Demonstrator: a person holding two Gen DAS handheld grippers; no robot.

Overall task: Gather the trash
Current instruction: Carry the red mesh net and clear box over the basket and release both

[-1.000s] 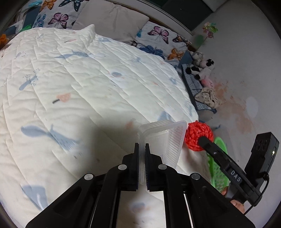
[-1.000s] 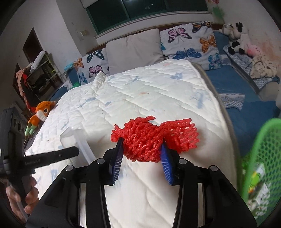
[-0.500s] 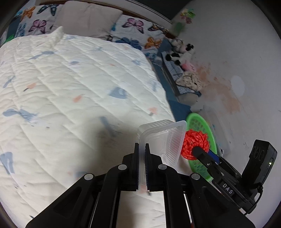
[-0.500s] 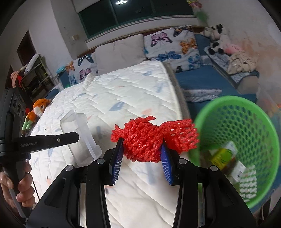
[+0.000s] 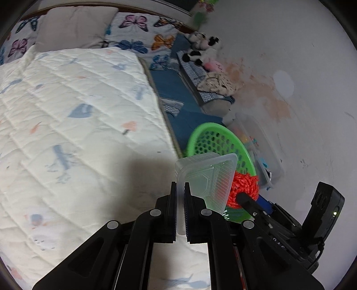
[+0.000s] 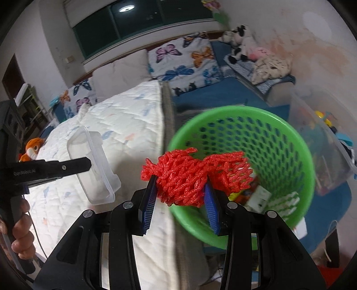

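Both pieces are picked up, neither dropped yet: the right gripper (image 6: 180,189) is clamped on the red net (image 6: 194,176) at the green basket (image 6: 296,142) rim, while the left gripper (image 5: 180,189) pinches the clear tub (image 5: 207,178) wall beside the bed (image 5: 78,116); some trash already lies inside

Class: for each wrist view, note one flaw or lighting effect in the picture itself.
Left wrist view: fisheye bends the bed edge, and a dark shadow falls on the quilt. Right wrist view: the green basket rim is blurred, and a ceiling lamp reflects in the window.
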